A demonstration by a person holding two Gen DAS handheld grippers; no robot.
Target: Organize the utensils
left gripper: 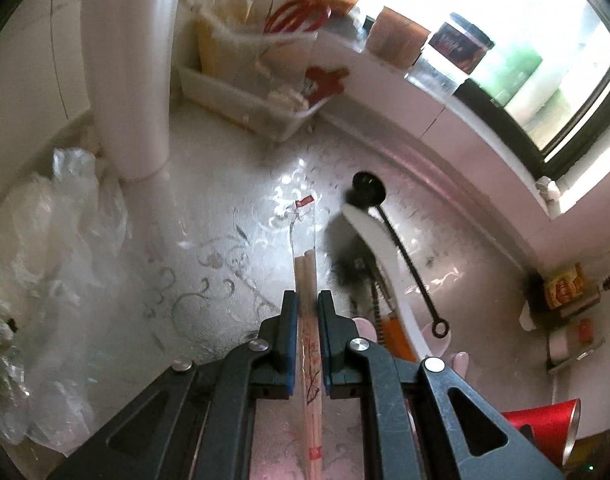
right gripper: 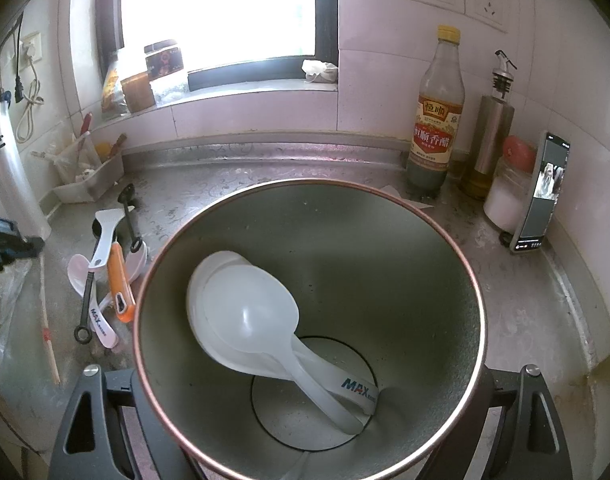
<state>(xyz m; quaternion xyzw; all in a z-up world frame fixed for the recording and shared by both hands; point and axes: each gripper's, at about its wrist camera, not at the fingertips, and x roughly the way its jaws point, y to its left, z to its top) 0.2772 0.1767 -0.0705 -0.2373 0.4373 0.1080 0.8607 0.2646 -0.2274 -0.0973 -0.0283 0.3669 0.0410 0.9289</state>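
My left gripper is shut on a pair of wooden chopsticks in a clear flowered sleeve, held above the steel counter. The same gripper and chopsticks show at the left edge of the right wrist view. To their right lies a pile: a white rice paddle, black long-handled spoons, an orange-handled peeler and pink spoons. My right gripper is shut on a red metal cup, its fingers hidden by the cup. Two white rice spoons lie inside.
A white tray with mixed utensils stands by a white pipe at the back. Crumpled plastic bags fill the left. A vinegar bottle, oil dispenser, lidded jar and propped phone line the right wall.
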